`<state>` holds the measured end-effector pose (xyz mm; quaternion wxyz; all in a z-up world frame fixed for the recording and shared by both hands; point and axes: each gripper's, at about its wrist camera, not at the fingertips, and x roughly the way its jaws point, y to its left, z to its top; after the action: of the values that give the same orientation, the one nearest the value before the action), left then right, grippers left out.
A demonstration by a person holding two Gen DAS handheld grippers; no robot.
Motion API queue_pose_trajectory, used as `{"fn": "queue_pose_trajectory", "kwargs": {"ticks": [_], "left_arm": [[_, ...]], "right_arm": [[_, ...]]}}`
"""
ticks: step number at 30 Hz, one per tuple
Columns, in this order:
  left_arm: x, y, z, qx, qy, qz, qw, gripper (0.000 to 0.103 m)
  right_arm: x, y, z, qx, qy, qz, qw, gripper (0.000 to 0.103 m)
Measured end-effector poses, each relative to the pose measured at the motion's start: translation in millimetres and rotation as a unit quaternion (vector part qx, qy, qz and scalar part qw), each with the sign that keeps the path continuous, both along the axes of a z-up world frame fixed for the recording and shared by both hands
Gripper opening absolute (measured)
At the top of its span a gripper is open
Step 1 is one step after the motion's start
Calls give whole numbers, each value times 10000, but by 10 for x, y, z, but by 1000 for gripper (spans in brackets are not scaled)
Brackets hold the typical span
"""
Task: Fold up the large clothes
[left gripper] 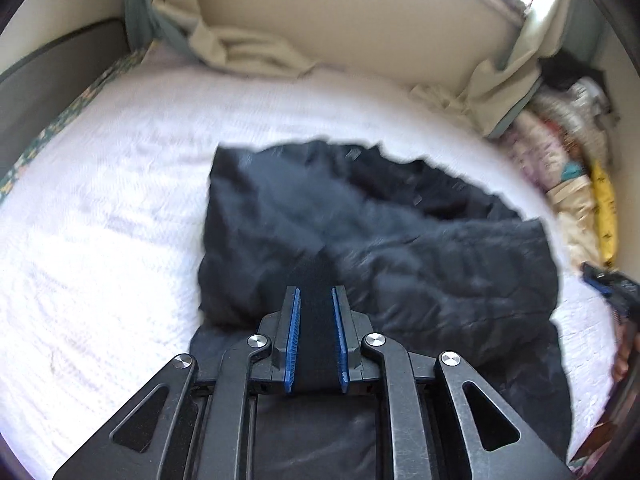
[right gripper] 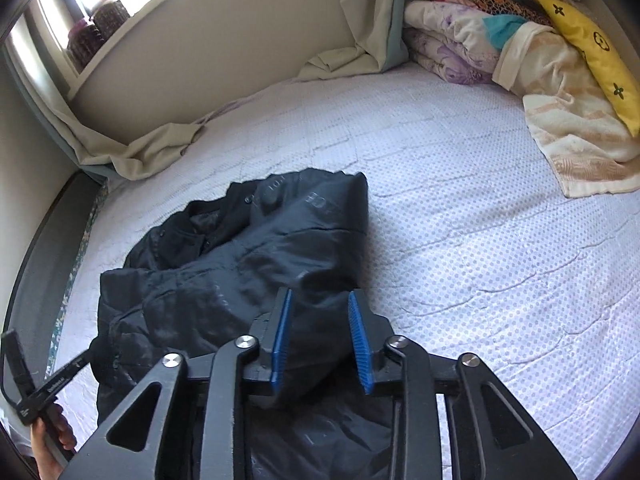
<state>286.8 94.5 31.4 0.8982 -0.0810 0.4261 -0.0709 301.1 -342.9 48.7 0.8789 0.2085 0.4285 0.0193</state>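
Observation:
A black padded jacket (left gripper: pixel 400 248) lies crumpled on the white bed sheet (left gripper: pixel 120 220). My left gripper (left gripper: pixel 316 290) sits at the jacket's near edge, its blue pads close together with a dark strip of the jacket pinched between them. In the right wrist view the same jacket (right gripper: pixel 224 272) lies to the left. My right gripper (right gripper: pixel 320 296) holds its pads wider apart, with a bunched fold of the jacket's near right edge filling the gap. The left gripper (right gripper: pixel 24 380) shows at the lower left with a hand (right gripper: pixel 52 432) on it.
A pile of folded blankets (right gripper: pixel 500 40) and a yellow pillow (right gripper: pixel 592 52) lie at the far right of the bed. A pale curtain (right gripper: pixel 140 152) drapes onto the far edge by the wall. The dark bed frame (right gripper: pixel 44 260) runs along the left.

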Motion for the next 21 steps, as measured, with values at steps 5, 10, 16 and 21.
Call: {"fn": "queue_pose_trajectory", "kwargs": {"ticks": [5,10,16,21], "left_arm": [[109,-131,-25,-351,-1,-174,9992,22],[260,-302,-234,-186,262,-334,9989,23],[370,-357,-622,169,629,-353,9972,31],[398,-486,-736,450,576,-509,9960,32]], "right_arm": [[71,220,51,-438,-196,2,9988,24],[445,430,-64,-616,8,407,9973,24],[866,417,-524,-888,581,272,9940,11],[948,294,-972,-959,960,147,9906,0]]}}
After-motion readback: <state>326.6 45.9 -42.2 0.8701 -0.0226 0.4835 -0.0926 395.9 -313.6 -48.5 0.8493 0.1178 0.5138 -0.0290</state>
